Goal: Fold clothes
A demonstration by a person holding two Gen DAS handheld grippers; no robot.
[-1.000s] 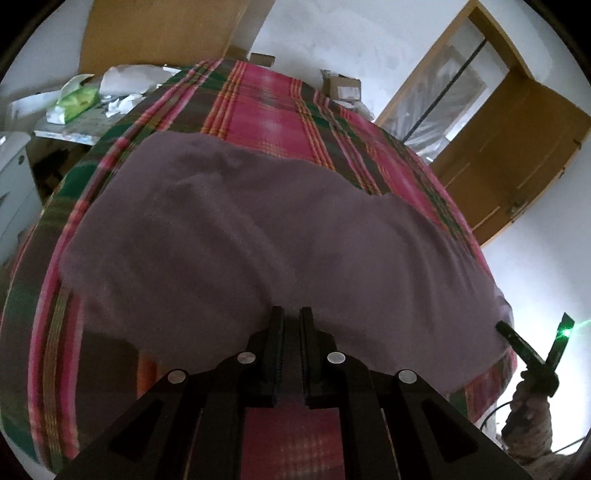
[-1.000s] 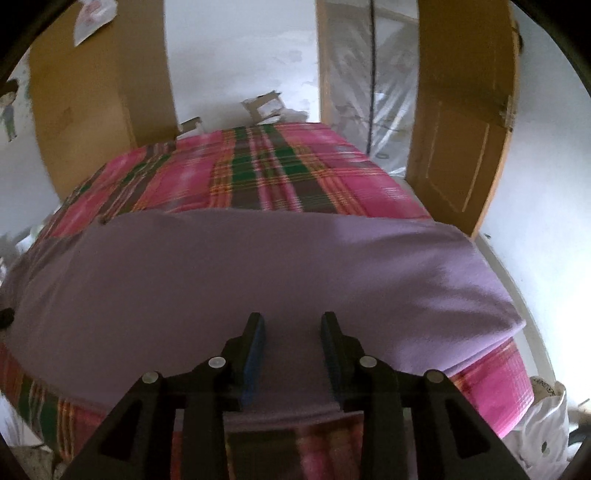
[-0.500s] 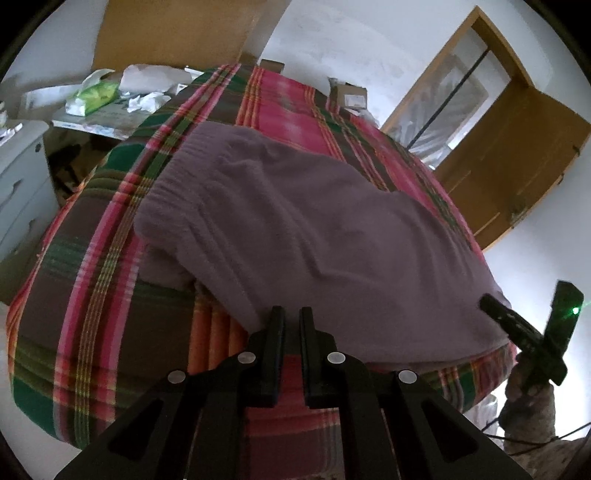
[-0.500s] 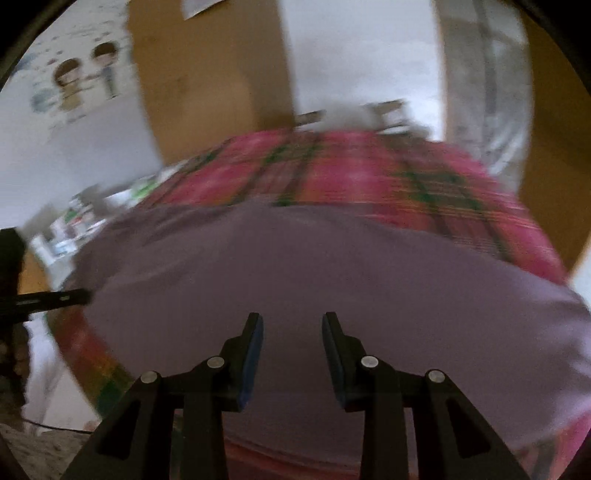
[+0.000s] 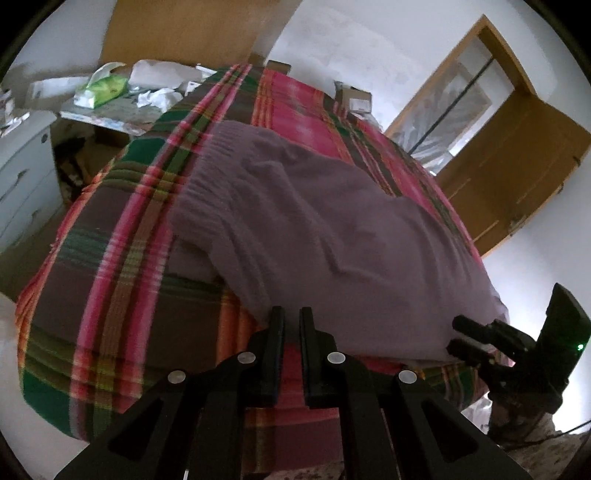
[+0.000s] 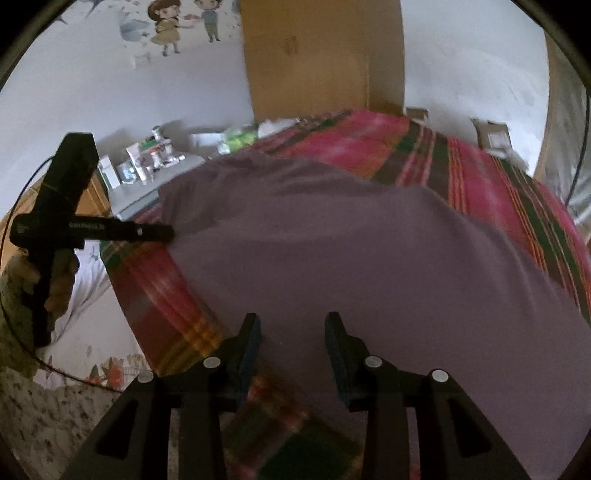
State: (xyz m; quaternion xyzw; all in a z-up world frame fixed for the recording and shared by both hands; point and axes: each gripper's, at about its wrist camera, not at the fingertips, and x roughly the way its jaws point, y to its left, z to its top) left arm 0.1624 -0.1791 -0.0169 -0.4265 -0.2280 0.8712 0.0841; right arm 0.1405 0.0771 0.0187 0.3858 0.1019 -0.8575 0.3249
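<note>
So on my feeds right now: the purple sweater (image 5: 332,229) is lying flat on the plaid blanket (image 5: 110,280), toward the near edge of the bed, with its ribbed hem (image 5: 199,173) at the left end in the left wrist view. One layer looks folded over another at that end, with a paler bit of fabric peeking out underneath.

My left gripper (image 5: 291,317) has its fingers pulled in to a thin slit, tips right at the near edge of the sweater. Can't tell if any cloth is actually pinched in there. My right gripper (image 6: 291,332) is spread wide with nothing between the blue pads (image 6: 255,339), sitting over the sweater's near edge.

As for writing: the left gripper shows up from the side in the right wrist view (image 6: 92,230) and there's white lettering printed along its body, but it's way too blurry to read. Cartoon kid stickers (image 6: 181,22) on the wall, no text I can make out. A green tissue pack (image 5: 105,86) sits on the cluttered desk (image 5: 103,114) left of the bed, label unreadable. A few cardboard boxes (image 5: 354,99) behind the bed, same deal.
</note>
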